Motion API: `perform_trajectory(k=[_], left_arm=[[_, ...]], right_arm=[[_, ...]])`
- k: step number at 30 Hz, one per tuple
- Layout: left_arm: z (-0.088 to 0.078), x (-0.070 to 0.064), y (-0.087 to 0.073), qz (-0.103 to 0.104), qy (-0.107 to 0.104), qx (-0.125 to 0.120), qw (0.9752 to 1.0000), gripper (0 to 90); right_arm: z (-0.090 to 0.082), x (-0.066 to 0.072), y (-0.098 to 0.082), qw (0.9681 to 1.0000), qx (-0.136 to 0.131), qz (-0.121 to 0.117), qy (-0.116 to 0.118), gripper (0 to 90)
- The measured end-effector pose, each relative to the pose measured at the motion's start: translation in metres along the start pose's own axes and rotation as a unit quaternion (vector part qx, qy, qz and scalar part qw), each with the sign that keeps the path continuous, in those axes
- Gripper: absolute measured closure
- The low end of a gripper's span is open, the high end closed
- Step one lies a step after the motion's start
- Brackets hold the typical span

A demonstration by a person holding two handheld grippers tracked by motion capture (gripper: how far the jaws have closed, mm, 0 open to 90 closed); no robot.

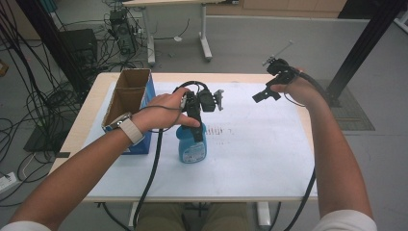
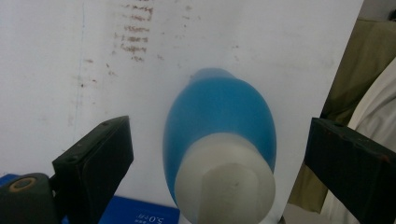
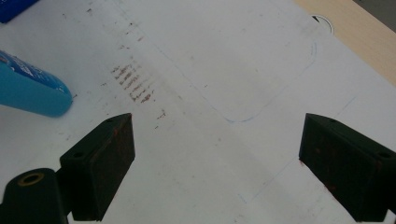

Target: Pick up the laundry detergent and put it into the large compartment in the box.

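Two spread fingers (image 2: 95, 161) of the left gripper (image 2: 219, 168) flank the white cap of a blue spray bottle (image 2: 219, 121) standing on the worktop (image 1: 269, 159), untouched, while the right gripper (image 3: 219, 158) hovers apart, fingers wide.

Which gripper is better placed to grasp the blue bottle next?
Left. The left gripper hangs directly above the blue bottle, open, its white cap between the fingers. The right gripper is open too, but off above the table's far right.
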State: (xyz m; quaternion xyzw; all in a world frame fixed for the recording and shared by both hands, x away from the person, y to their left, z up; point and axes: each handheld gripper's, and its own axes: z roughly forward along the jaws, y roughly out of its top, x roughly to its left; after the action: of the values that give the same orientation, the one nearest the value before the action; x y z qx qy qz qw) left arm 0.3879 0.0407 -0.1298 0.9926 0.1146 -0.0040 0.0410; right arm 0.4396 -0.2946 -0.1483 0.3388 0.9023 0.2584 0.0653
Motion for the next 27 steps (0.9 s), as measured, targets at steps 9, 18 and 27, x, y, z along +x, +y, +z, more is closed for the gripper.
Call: perform_trajectory(k=[9,18,27], left_arm=[[0.0005,0.001,-0.0009,-0.001,-0.001,-0.001,1.0,8.5],[0.0006,0.0006,-0.0013,-0.002,-0.001,-0.001,1.0,8.5],[0.0016,0.0008,-0.002,-0.003,-0.002,-0.002,1.0,8.5]], right_arm=[[-0.0016,-0.0007,-0.0016,1.0,-0.001,0.002,-0.002,10.4],[-0.0014,-0.0001,-0.0013,1.0,-0.002,0.002,-0.001,10.4],[-0.0027,-0.0008,-0.0028,1.0,-0.001,0.003,-0.002,10.4]])
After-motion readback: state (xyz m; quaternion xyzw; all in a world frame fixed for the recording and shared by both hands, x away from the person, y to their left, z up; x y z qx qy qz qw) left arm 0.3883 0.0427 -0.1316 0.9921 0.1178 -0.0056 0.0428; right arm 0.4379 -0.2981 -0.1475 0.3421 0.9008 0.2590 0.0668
